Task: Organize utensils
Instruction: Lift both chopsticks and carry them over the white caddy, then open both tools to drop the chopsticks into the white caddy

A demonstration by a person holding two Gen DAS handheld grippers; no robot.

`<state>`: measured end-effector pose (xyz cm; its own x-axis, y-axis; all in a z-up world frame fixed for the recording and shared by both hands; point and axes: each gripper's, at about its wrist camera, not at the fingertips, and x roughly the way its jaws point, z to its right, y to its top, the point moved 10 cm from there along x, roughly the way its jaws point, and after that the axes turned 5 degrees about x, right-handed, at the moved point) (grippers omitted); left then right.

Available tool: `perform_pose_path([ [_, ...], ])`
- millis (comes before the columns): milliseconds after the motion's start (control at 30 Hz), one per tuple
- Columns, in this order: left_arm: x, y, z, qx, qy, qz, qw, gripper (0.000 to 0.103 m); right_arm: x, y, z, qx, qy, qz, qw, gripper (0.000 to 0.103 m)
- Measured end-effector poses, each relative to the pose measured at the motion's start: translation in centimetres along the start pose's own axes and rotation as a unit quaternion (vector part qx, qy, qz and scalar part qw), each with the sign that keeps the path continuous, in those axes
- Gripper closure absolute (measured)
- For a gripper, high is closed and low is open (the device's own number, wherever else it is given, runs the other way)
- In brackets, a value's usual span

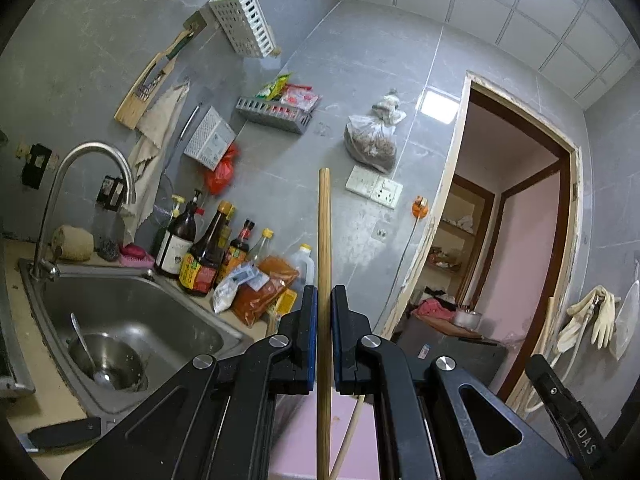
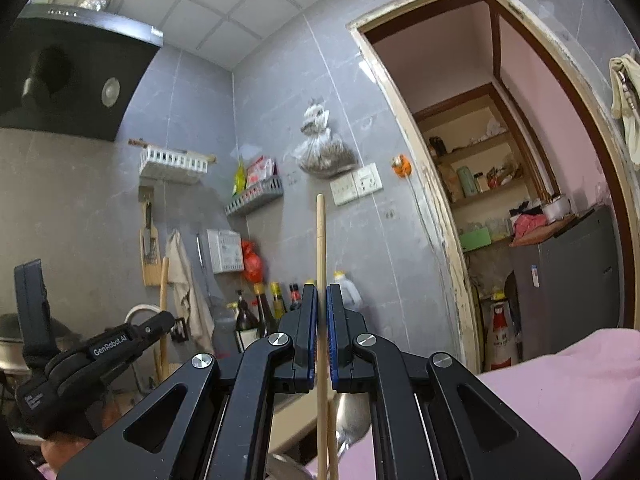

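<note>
Between ribbed jaws, round wooden chopstick [image 1: 323, 240]

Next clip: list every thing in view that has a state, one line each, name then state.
left gripper: shut on a wooden chopstick, stick upright between the fingers
right gripper: shut on another wooden chopstick, also upright
metal bowl: lying in the sink, spoon resting in it
faucet: no water running
white wall basket: hung on the wall, looks empty
rubber gloves: hanging on the wall

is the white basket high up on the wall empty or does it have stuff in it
Cannot tell for certain. The white basket shows nothing sticking above its rim, and only wall shows through its slots, but both views look up from below, hiding its inside.
</note>
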<state>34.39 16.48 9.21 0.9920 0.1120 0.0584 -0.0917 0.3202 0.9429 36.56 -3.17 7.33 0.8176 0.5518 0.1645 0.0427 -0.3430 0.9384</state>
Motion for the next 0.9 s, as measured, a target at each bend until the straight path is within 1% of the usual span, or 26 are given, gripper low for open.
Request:
perform_pose_path([
  [200,-0.4,-2.3,-0.1,-0.003,0.002,-0.031,0.9995,0.099,-0.2,-2.1,0.3,-0.021,-0.003,-0.043,0.999,0.1],
  [333,-0.6,-3.4,0.4,0.012,0.001,-0.055,0.9984,0.099,-0.4,-3.0,0.8,-0.024,-0.01,-0.069,0.997,0.099],
  [500,-1.2,-4.9,1.1,0.022,-0.009,-0.082,0.9963,0.099,-0.8,-3.4,1.1,-0.023,-0.012,-0.088,0.996,0.098],
  [600,-1.3,-5.7,1.4,0.033,-0.007,-0.099,0.9945,0.099,-1.0,-3.7,1.0,-0.028,-0.012,-0.098,0.995,0.098],
  [767,-1.5,-6.7,1.2,0.023,-0.006,-0.124,0.992,0.098,-1.3,-4.2,0.8,-0.035,-0.011,-0.11,0.993,0.098],
  [900,-1.8,-7.2,1.4,0.024,-0.009,-0.138,0.9901,0.096,-1.6,-4.4,0.9,-0.039,-0.012,-0.118,0.992,0.097],
])
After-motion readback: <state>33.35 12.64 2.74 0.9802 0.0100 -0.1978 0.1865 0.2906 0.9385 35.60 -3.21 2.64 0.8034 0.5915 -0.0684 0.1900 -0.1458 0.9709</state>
